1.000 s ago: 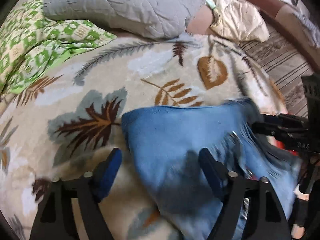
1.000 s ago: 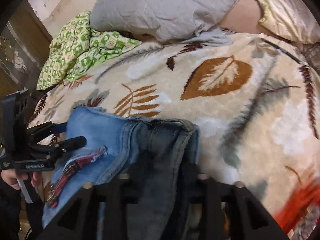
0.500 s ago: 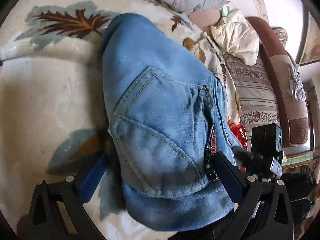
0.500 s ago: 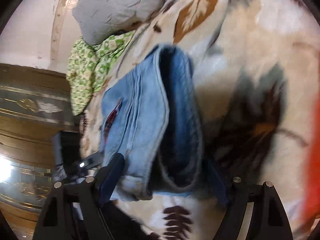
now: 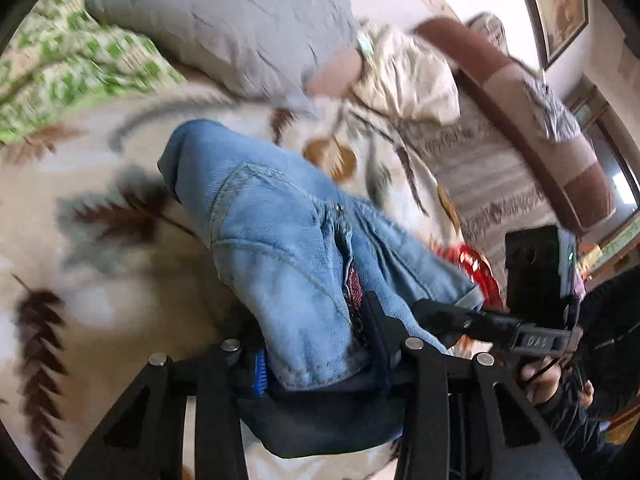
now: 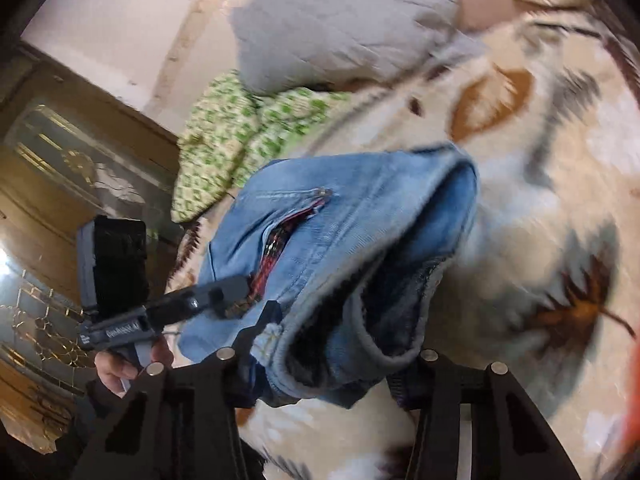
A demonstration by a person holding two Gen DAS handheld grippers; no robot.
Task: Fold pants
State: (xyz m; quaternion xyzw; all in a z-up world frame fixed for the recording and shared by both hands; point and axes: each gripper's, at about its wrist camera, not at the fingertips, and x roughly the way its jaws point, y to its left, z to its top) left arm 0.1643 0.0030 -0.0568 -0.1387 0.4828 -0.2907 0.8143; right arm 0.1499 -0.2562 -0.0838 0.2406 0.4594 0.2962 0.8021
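The folded blue jeans [image 5: 280,240] are lifted above the leaf-print blanket [image 5: 80,184]. My left gripper [image 5: 316,344] is shut on one end of the bundle near the zipper. My right gripper [image 6: 332,344] is shut on the other end, at the rolled waistband; the jeans [image 6: 360,216] hang out in front of it. The right gripper also shows in the left wrist view [image 5: 472,320], and the left gripper shows in the right wrist view [image 6: 208,300], both gripping the same bundle from opposite sides. The fingertips are hidden in the cloth.
A grey quilted pillow [image 5: 224,20] and a green patterned cloth [image 5: 60,60] lie at the far side of the bed. A cream pillow [image 5: 412,76] and a brown sofa [image 5: 540,128] are at the right. A wooden cabinet [image 6: 60,168] stands left. Something red [image 5: 476,268] lies under the jeans.
Both grippers closed on the ends of the folded jeans and raised the bundle off the blanket. Both views swung and are blurred.
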